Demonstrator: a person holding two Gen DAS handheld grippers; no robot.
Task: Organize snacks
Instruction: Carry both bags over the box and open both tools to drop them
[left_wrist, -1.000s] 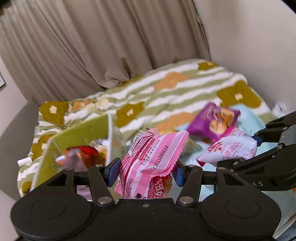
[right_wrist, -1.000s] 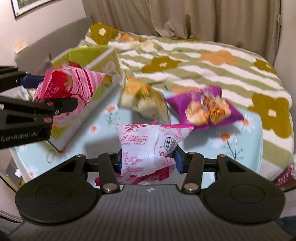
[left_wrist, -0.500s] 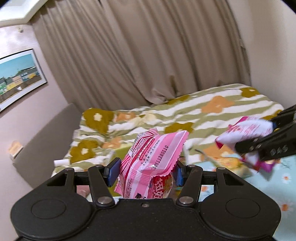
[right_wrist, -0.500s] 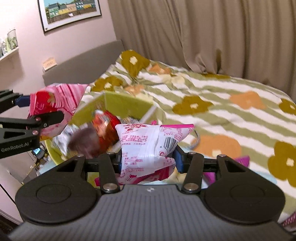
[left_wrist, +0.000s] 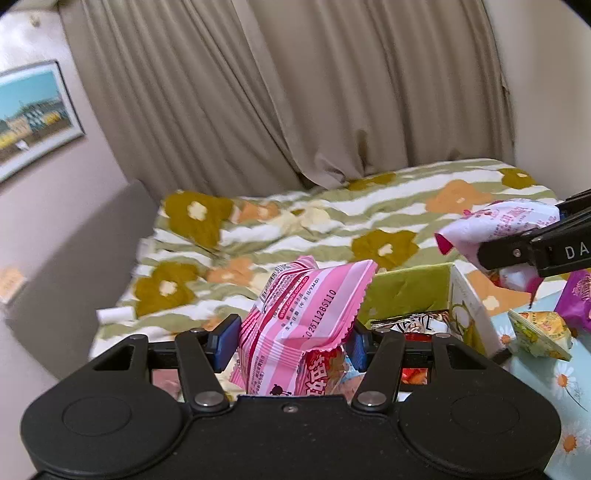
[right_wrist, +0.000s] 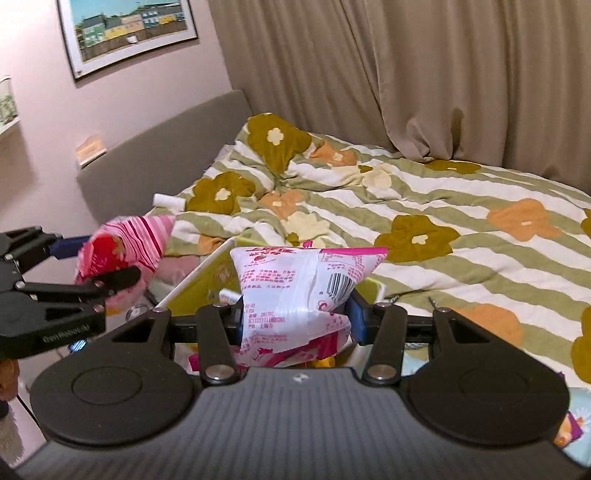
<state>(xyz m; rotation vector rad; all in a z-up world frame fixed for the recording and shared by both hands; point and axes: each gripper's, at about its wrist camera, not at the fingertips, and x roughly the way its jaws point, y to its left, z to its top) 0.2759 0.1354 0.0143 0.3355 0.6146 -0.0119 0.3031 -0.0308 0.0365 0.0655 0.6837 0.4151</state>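
Note:
My left gripper (left_wrist: 291, 341) is shut on a pink striped snack packet (left_wrist: 306, 317), held up over the near left part of a green snack box (left_wrist: 410, 291). The box holds several packets. My right gripper (right_wrist: 295, 317) is shut on a white and pink snack packet (right_wrist: 295, 291), held above the same green box (right_wrist: 207, 280). In the left wrist view the right gripper (left_wrist: 524, 251) with its white packet (left_wrist: 502, 225) hovers at the right. In the right wrist view the left gripper (right_wrist: 92, 266) with its striped packet (right_wrist: 125, 243) is at the left.
A yellow-green snack bag (left_wrist: 539, 332) and a purple bag (left_wrist: 578, 299) lie on the light blue flowered table cloth (left_wrist: 565, 387) to the right of the box. Behind is a bed with a striped flowered cover (right_wrist: 424, 206), a grey headboard (right_wrist: 155, 155) and curtains.
Both grippers have risen and swung left with their packets, from over the loose bags on the table to over the green box. Both stay shut.

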